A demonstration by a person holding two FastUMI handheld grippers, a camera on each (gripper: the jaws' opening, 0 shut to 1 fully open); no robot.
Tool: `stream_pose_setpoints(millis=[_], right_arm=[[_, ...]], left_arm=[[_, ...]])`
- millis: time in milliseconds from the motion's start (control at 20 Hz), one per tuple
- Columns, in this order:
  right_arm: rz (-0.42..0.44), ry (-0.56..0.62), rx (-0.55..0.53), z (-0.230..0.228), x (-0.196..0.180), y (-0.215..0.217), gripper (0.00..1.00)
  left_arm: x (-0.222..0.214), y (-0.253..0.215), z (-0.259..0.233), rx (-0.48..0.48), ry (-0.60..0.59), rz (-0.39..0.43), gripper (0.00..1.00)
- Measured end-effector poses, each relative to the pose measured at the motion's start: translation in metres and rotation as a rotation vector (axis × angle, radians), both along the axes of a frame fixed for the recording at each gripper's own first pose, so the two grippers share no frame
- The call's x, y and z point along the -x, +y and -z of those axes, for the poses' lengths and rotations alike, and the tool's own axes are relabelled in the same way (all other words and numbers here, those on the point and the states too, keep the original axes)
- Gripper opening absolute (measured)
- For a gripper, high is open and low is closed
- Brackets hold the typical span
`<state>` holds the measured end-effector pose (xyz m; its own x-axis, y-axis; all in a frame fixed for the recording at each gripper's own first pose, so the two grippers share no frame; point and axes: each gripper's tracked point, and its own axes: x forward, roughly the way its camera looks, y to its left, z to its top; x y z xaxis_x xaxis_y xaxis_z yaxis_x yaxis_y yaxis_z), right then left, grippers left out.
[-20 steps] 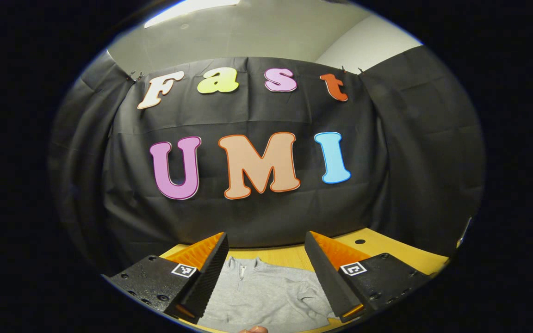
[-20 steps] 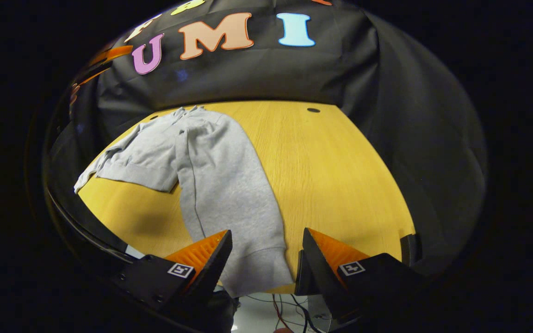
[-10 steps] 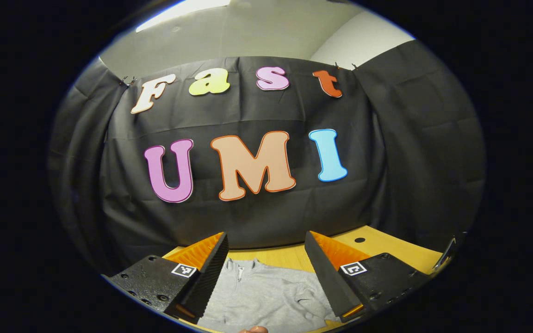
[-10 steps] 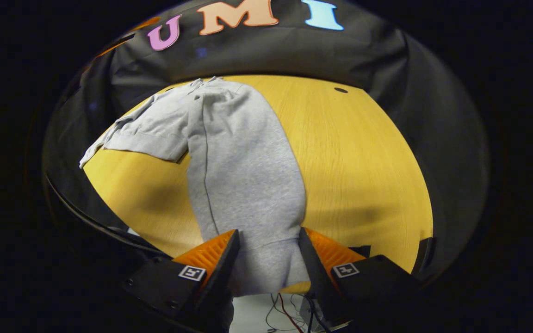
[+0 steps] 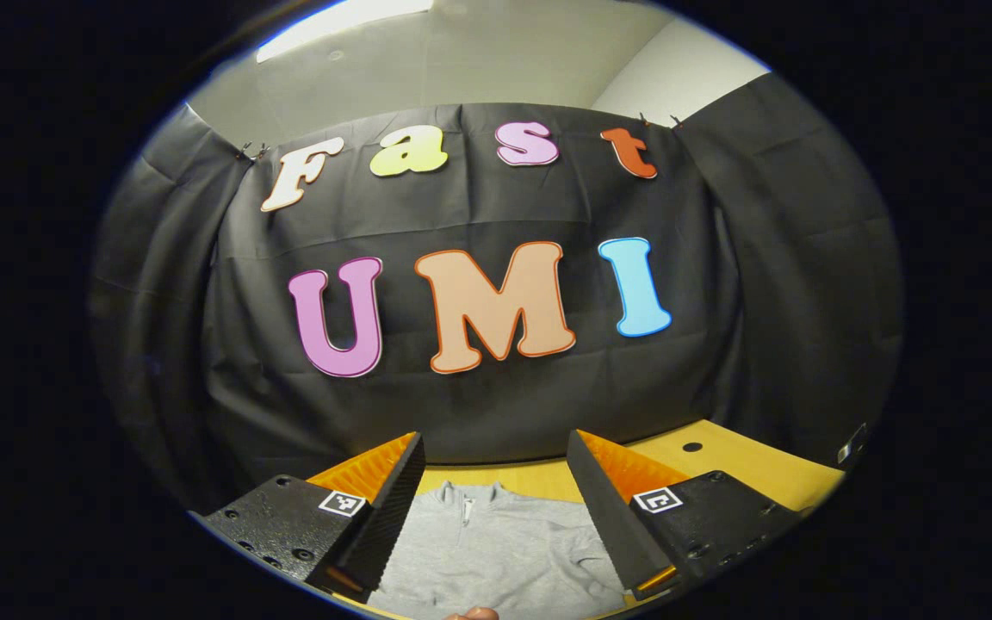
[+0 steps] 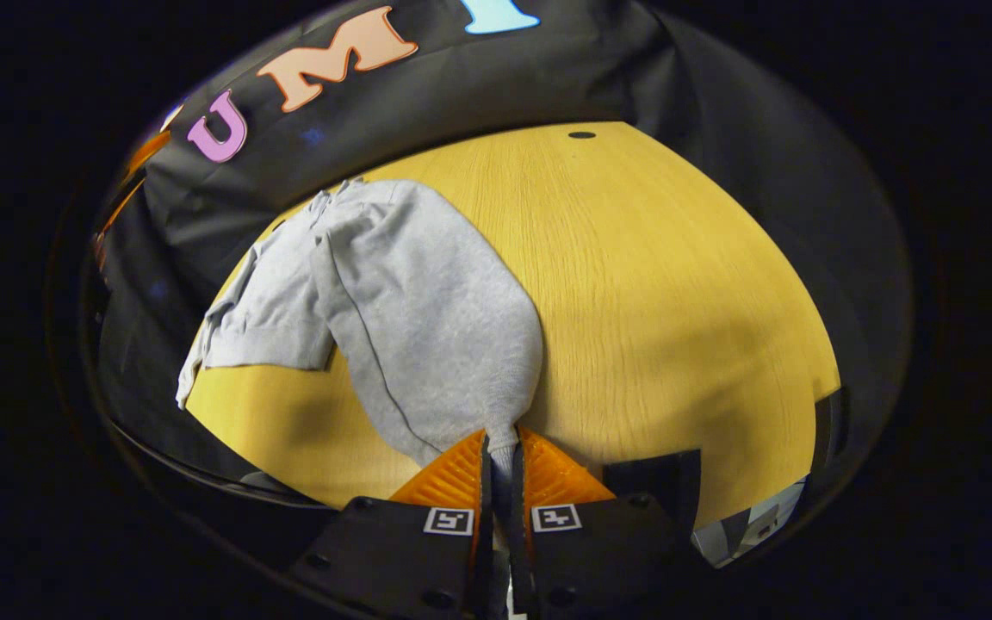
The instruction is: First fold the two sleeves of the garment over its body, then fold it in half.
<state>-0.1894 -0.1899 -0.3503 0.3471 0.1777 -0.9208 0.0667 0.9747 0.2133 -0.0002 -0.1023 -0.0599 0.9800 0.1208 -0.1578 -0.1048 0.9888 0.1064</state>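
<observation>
Right tongs (image 6: 500, 452) are pressed together on the cuff end of the long grey fleece sleeve (image 6: 436, 336), both fingers pinching the cloth at the near edge of the yellow wood-grain worktop (image 6: 660, 284); left tongs (image 5: 496, 508) stand spread wide and hold nothing, hovering above the zip collar of the grey sweatshirt (image 5: 496, 551); in the right gripper view the garment lies on the left half of the worktop, its body bunched toward the far left and this sleeve running from the far shoulder down to the near edge; I judge the first step to be in hand, the first sleeve gripped but not yet laid over the body; the next move calls for lifting the cuff just clear of the worktop and carrying it left across the body, low enough that the sleeve creases at the shoulder and does not drag the whole garment; the cloth is soft, matte, thick knit with a ribbed cuff and a visible seam along the sleeve, limp enough to sag and balloon between grip and shoulder; the worktop is smooth and flat, with a small dark round hole (image 6: 582, 135) at its far side.
</observation>
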Motion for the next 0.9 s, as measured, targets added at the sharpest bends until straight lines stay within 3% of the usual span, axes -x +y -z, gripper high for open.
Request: stream_pose_setpoints(millis=[350,900], right_arm=[[0.118,-0.103,-0.064,-0.044,-0.075,0.039,0.1],[0.117,-0.275,-0.143,-0.095,-0.2,0.133,0.11]], left_arm=[[-0.007,0.052,0.003,0.032,-0.008,-0.038,0.96],[0.0,0.182,0.008,-0.003,0.001,-0.206,0.96]])
